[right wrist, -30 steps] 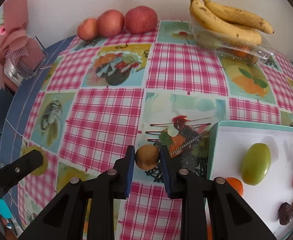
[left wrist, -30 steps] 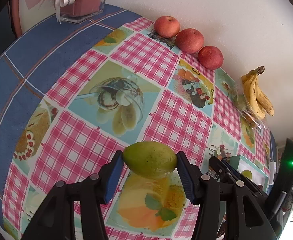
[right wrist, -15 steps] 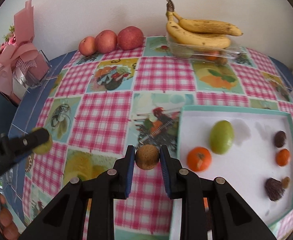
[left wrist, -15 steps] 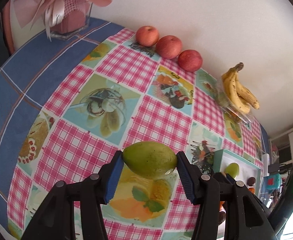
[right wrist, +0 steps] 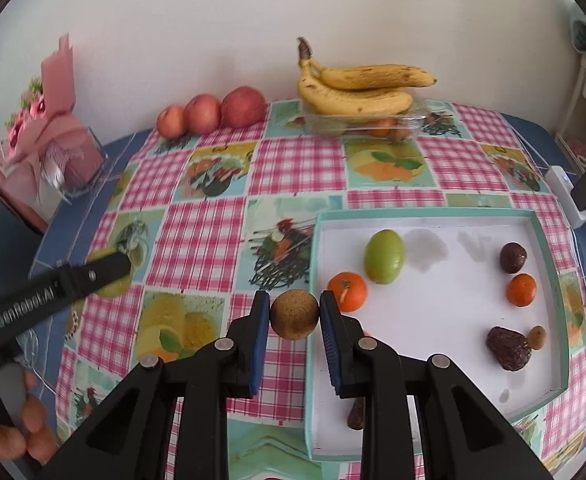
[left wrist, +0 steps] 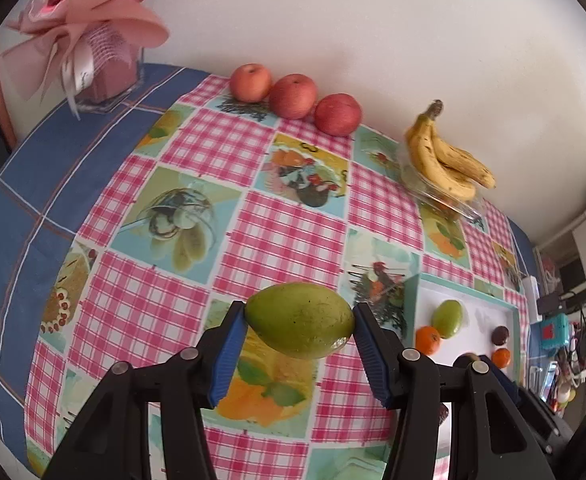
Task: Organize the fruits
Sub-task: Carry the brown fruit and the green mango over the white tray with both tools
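Left wrist view: the left gripper (left wrist: pixel 299 322) pinches a green mango (left wrist: pixel 299 320) between its blue pads, holding it above the checked tablecloth (left wrist: pixel 253 236) near the table's front edge. To the right lies a white tray (left wrist: pixel 479 322) with a teal rim, carrying a smaller green fruit (left wrist: pixel 447 318), a tangerine (left wrist: pixel 428 339), a dark fruit (left wrist: pixel 500 334) and a second tangerine (left wrist: pixel 501 357). Along the far wall stand three red apples (left wrist: pixel 293 95) in a row, with a bunch of bananas (left wrist: pixel 445 160) resting on a clear plastic box (left wrist: pixel 449 200) to their right. A pink gift bouquet (left wrist: pixel 89 36) stands at the far left corner.

Right wrist view: the right gripper (right wrist: pixel 295 314) clamps a small round brown fruit (right wrist: pixel 295 314), held over the tray's (right wrist: pixel 433 280) near left rim. Inside the tray the green fruit (right wrist: pixel 385 256) lies far left with a tangerine (right wrist: pixel 347 291) just beside it; a dark fruit (right wrist: pixel 513 257) and another tangerine (right wrist: pixel 521 289) sit at the right; a wrinkled dark fruit (right wrist: pixel 509 348) touches a small tan one (right wrist: pixel 537 337) near right, and another dark piece (right wrist: pixel 356 414) shows partly behind the gripper's finger. At the left, the left gripper (right wrist: pixel 105 272) shows side-on with the mango (right wrist: pixel 111 286) mostly hidden behind its finger, and a person's hand (right wrist: pixel 17 432) grips its handle. Apples (right wrist: pixel 213 114), bananas (right wrist: pixel 361 88) and the bouquet (right wrist: pixel 49 136) line the far wall.
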`<state>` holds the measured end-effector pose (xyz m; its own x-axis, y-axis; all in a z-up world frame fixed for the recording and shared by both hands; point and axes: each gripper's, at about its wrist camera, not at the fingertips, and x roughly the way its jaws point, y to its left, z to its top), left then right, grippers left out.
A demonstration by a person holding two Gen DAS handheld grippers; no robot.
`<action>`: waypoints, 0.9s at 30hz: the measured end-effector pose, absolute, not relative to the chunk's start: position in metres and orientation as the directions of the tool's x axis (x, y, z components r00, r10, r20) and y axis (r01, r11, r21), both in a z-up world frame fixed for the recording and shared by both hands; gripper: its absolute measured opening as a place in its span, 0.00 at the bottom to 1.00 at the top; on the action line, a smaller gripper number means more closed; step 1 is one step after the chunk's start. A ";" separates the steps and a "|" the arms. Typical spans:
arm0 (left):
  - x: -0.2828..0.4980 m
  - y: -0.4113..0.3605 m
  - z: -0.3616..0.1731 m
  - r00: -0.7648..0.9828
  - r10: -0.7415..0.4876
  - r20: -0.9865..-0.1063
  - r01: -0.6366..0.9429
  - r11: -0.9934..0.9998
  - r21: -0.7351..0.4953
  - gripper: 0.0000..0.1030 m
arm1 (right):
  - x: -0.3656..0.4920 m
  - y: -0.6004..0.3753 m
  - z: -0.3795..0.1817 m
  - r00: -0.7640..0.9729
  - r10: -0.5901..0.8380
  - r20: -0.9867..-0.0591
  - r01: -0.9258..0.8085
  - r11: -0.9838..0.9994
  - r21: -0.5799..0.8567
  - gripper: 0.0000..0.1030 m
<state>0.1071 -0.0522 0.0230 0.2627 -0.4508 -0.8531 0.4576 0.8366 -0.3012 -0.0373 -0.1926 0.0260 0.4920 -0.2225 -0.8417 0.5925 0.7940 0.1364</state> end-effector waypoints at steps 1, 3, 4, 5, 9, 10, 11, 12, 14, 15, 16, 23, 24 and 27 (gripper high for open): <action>0.103 -0.056 0.025 0.265 -0.449 -0.853 0.468 0.833 -0.293 0.55 | -0.040 -0.195 0.028 0.494 -0.225 -0.840 0.597 0.790 0.139 0.26; 0.095 -0.064 0.028 0.271 -0.442 -0.855 0.494 0.826 -0.271 0.55 | -0.046 -0.202 0.030 0.497 -0.227 -0.837 0.604 0.783 0.147 0.26; 0.093 -0.067 0.028 0.271 -0.440 -0.856 0.501 0.824 -0.264 0.55 | -0.050 -0.206 0.031 0.498 -0.228 -0.837 0.610 0.778 0.151 0.26; 0.089 -0.071 0.029 0.272 -0.437 -0.858 0.510 0.821 -0.256 0.55 | -0.055 -0.212 0.031 0.497 -0.232 -0.836 0.618 0.770 0.155 0.26; 0.073 -0.092 0.028 0.236 -0.448 -0.862 0.556 0.790 -0.258 0.55 | -0.080 -0.241 0.029 0.466 -0.270 -0.843 0.692 0.705 0.156 0.26; 0.070 -0.096 0.027 0.223 -0.455 -0.862 0.565 0.781 -0.266 0.55 | -0.090 -0.251 0.028 0.455 -0.281 -0.845 0.717 0.678 0.160 0.26; 0.065 -0.103 0.027 0.205 -0.463 -0.862 0.579 0.768 -0.275 0.55 | -0.097 -0.258 0.028 0.448 -0.289 -0.846 0.735 0.658 0.164 0.26; 0.061 -0.108 0.026 0.194 -0.466 -0.863 0.590 0.758 -0.277 0.55 | -0.105 -0.267 0.028 0.439 -0.301 -0.847 0.755 0.635 0.166 0.26; 0.049 -0.121 0.024 0.175 -0.467 -0.867 0.617 0.738 -0.273 0.55 | -0.120 -0.280 0.029 0.422 -0.322 -0.847 0.784 0.599 0.163 0.26; 0.043 -0.126 0.024 0.168 -0.466 -0.869 0.631 0.728 -0.268 0.55 | -0.127 -0.286 0.029 0.417 -0.331 -0.846 0.796 0.584 0.163 0.26; 0.037 -0.133 0.023 0.159 -0.465 -0.871 0.645 0.717 -0.265 0.55 | -0.135 -0.292 0.030 0.412 -0.341 -0.845 0.808 0.565 0.166 0.26; -0.004 -0.171 0.017 0.099 -0.474 -0.875 0.730 0.632 -0.260 0.55 | -0.173 -0.317 0.035 0.409 -0.372 -0.833 0.845 0.499 0.192 0.26; -0.008 -0.175 0.016 0.094 -0.473 -0.876 0.741 0.621 -0.256 0.55 | -0.178 -0.320 0.036 0.409 -0.377 -0.831 0.849 0.490 0.196 0.26; -0.024 -0.190 0.012 0.082 -0.458 -0.885 0.775 0.588 -0.233 0.55 | -0.188 -0.326 0.036 0.401 -0.385 -0.831 0.862 0.466 0.200 0.26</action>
